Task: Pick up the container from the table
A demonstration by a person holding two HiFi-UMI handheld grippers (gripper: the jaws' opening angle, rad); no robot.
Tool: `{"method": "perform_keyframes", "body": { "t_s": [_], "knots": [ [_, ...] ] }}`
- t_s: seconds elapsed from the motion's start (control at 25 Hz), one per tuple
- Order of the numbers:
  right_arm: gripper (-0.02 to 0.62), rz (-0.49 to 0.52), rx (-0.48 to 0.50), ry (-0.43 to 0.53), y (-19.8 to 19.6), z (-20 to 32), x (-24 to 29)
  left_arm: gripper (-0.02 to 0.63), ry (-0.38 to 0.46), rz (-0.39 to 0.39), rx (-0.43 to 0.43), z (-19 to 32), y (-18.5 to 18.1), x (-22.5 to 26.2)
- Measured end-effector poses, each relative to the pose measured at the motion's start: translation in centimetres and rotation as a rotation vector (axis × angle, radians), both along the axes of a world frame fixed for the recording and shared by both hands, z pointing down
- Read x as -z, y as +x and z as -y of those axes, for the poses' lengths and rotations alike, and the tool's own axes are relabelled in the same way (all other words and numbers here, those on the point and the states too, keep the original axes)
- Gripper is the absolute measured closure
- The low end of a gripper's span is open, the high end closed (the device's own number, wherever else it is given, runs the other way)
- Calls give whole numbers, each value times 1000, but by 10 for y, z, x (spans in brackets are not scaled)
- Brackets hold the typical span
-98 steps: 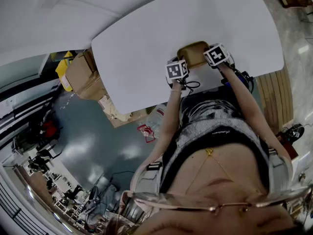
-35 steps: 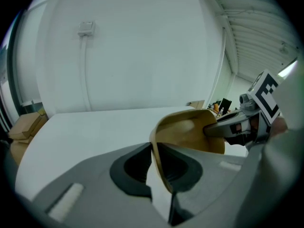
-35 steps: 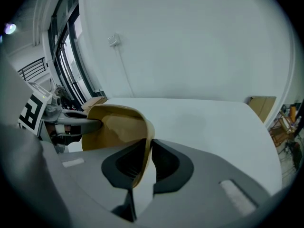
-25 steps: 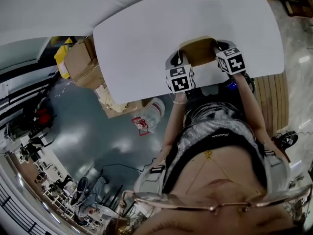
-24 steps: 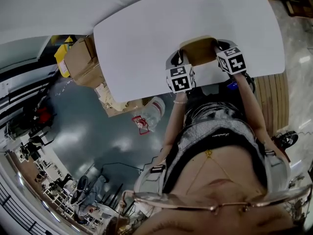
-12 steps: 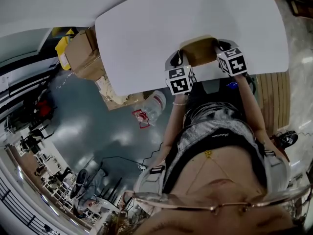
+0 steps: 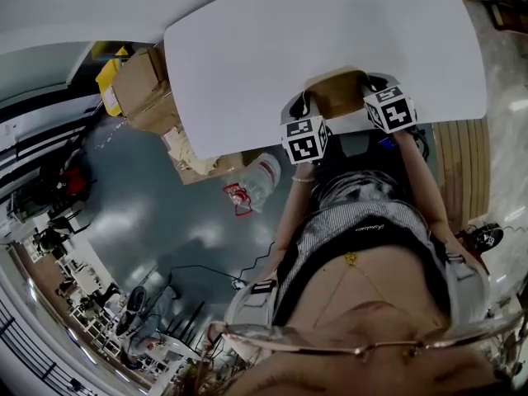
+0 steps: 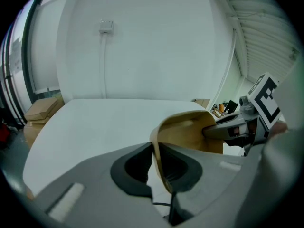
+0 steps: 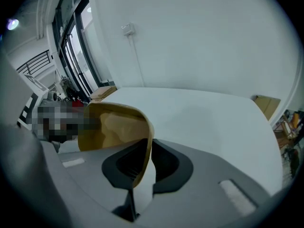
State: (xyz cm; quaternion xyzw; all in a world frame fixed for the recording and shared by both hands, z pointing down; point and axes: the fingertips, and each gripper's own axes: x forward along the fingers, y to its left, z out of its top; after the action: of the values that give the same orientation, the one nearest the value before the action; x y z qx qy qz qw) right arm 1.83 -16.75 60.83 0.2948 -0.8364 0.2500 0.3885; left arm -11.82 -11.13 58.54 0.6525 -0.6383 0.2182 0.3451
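Quick status on the pickup. Both grabs are on. My left gripper (image 8: 156,148) is pinched on one side wall of the brown container (image 8: 190,132), with the thin wall sandwiched between the two pads. My right gripper (image 9: 148,151) is clamped the same way on the opposite wall. So neither one is empty or hanging loose, and the container is carried between the two.

As for where it is, the container sits at the near edge of the white table (image 7: 247,64), right in front of me. From up top it looks partly past that edge.

The grasp is done, I'd say, and the lift looks underway — but I can't tell for sure whether the bottom has cleared the tabletop. What's left is getting it plainly up off the table and keeping it level, since those walls look flimsy.
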Motion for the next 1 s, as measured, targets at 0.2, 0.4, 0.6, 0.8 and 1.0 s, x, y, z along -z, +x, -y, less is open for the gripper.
{"method": "perform_keyframes", "body": {
  "t_s": [0.2, 0.4, 0.6, 0.8, 1.0],
  "knots": [
    [543, -17, -39, -15, 2, -12, -7, 575, -30, -68, -22, -8, -1, -11],
    [548, -15, -120, 2, -6, -23, -6, 574, -34, -103, -87, -12, -12, -12],
    [546, 8, -170, 32, -27, -32, 1, 575, -17, -93, -143, -11, -36, -4],
    [546, 25, -196, 62, -39, -30, 13, 574, 9, -87, -175, -6, -48, 8],
    [545, 45, -210, 90, -48, -25, 29, 574, 47, -83, -189, 2, -57, 29]
  ]
}}
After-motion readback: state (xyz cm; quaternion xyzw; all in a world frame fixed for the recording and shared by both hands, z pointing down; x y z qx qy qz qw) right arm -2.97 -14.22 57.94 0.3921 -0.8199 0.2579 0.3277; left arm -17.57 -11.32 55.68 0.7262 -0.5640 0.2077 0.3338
